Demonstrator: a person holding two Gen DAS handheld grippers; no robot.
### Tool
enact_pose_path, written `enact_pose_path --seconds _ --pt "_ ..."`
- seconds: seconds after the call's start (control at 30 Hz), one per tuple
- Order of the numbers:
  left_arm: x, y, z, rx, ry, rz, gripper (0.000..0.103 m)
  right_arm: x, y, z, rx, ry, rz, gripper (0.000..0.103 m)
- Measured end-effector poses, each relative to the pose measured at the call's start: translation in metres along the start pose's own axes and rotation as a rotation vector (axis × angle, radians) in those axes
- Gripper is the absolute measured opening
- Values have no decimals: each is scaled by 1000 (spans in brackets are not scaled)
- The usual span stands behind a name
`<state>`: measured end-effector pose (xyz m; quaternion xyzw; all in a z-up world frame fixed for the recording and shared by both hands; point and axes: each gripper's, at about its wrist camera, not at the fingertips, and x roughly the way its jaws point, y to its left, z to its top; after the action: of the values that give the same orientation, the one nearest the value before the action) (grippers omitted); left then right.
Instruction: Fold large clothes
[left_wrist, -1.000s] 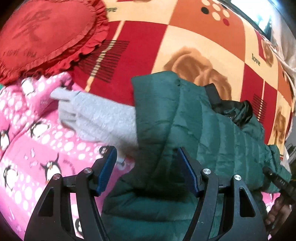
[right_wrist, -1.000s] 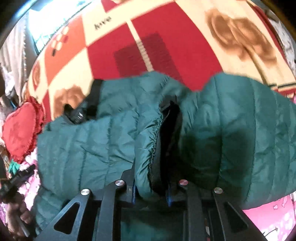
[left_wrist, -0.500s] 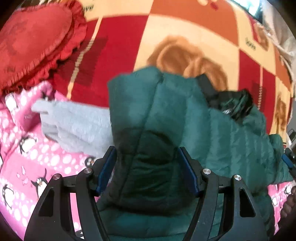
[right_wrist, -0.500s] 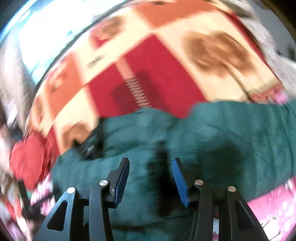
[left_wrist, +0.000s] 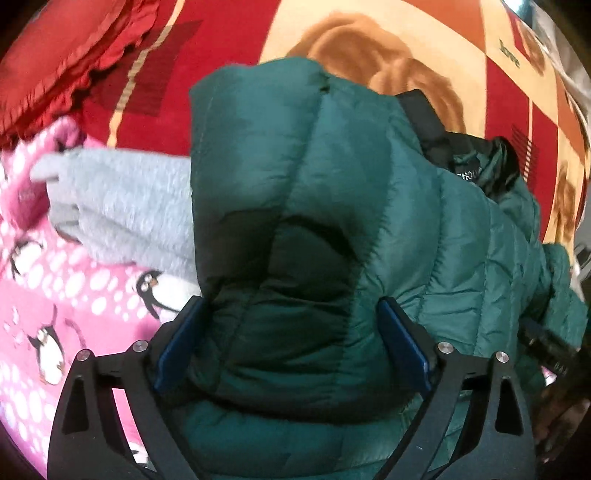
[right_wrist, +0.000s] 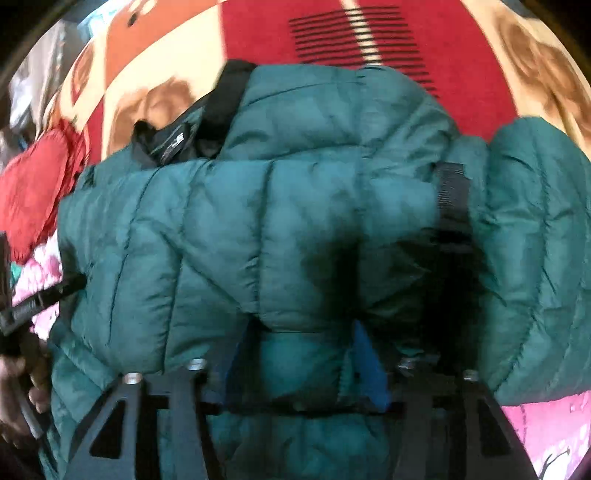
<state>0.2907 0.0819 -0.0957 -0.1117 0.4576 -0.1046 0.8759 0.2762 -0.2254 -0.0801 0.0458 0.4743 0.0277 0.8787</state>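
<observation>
left gripper (left_wrist: 291, 347): my jaws are opening wide, the green puffer jacket (left_wrist: 332, 229) bulging between them, pads looking just off the fabric.
right gripper (right_wrist: 299, 365): jaws opening too, a quilted fold between the blurred blue pads, no squeeze that i can see.
jacket: lying bunched on the patterned blanket (left_wrist: 221, 55), sleeve folded in at three o'clock in the right view.
progress: i judge it partly folded; smoothing and a final fold remain.
neighbours: grey fleece (left_wrist: 125, 214) at nine o'clock, red cushion (left_wrist: 55, 48) at eleven.
writing: "love" on the blanket; the collar tag (left_wrist: 468, 173) is too blurred to read.
</observation>
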Motion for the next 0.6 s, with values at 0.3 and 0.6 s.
enact_pose_path --seconds 0.3,0.6 --pt "3 6 -1 -31 18 -16 97 3 20 -5 -67 10 -57 83" --pt "9 16 -2 -57 34 -32 99 6 19 -2 -80 20 -50 93"
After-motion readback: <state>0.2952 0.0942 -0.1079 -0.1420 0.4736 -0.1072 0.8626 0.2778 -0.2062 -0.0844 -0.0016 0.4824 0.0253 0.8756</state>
